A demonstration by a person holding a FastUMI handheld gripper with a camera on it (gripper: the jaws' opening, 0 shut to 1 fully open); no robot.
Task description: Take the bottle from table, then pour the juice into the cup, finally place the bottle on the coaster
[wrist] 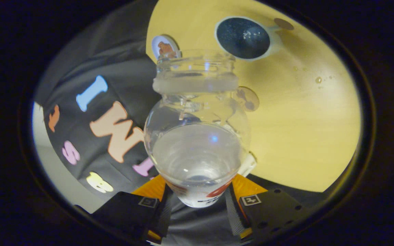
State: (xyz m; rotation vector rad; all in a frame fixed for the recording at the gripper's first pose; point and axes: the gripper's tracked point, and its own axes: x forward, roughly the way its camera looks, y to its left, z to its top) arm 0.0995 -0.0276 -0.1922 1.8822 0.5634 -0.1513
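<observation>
Tool-mounted fisheye, close above tilted table (303, 130)

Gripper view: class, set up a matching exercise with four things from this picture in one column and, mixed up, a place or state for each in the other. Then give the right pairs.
1. bottle
2. cup
3. table
4. droplets

a. spilled on the table to one side of the cup
b. yellow surface
c. clear, uncapped, tilted between the fingers
d. beyond the bottle's mouth, dark inside

Pairs: 1-c, 2-d, 3-b, 4-a. The gripper is shut on the bottle.

The bottle (197, 136) sits between the hand-held gripper (197, 201) fingers. Beyond its mouth, the cup (243, 38) stands on the bench (303, 130). A coaster (164, 48) lies left of the cup.
</observation>
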